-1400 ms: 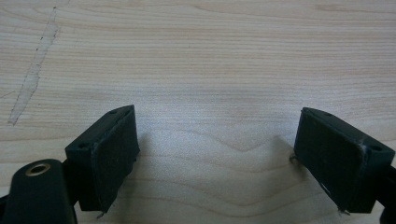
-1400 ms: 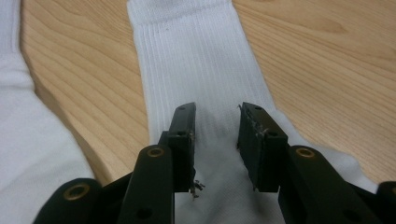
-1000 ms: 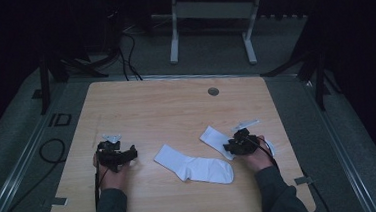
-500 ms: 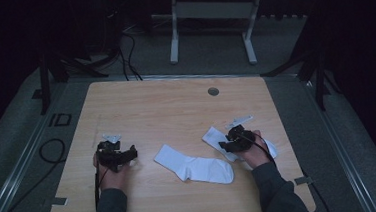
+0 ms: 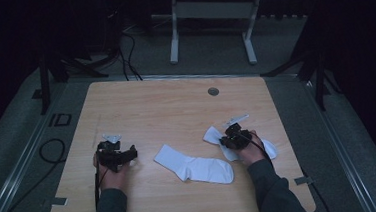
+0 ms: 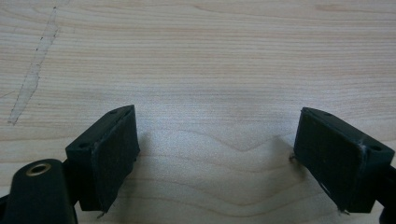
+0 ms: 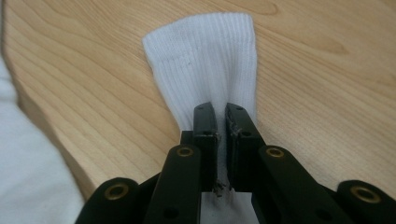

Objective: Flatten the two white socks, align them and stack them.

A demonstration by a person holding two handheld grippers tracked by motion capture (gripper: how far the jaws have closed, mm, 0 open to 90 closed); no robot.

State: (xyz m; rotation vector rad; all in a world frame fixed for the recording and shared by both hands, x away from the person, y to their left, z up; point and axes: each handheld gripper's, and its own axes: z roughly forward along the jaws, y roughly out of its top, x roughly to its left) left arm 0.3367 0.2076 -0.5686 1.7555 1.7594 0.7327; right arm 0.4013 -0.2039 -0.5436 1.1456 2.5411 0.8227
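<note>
1. From above I count two white socks on the wooden table (image 5: 176, 107): one sock (image 5: 195, 165) lies flat near the middle, just apart from both hands, and the second sock (image 5: 213, 136) sits under the right gripper (image 5: 231, 138), with its other end showing past the right hand (image 5: 251, 149).
2. The right gripper view gives what the high view cannot: the ribbed cuff of that second sock (image 7: 205, 60) bunches into the right gripper (image 7: 220, 126), whose jaws have just been closing and now pinch the fabric, with only a sliver of white between them.
3. The left gripper (image 5: 117, 156) rests on the table's left side, well apart from the socks.
4. The left gripper view shows the left gripper (image 6: 215, 154) spread wide over bare wood grain (image 6: 210, 70), with a pale scuff at the far left.
5. Two grippers, two hands, two socks.
</note>
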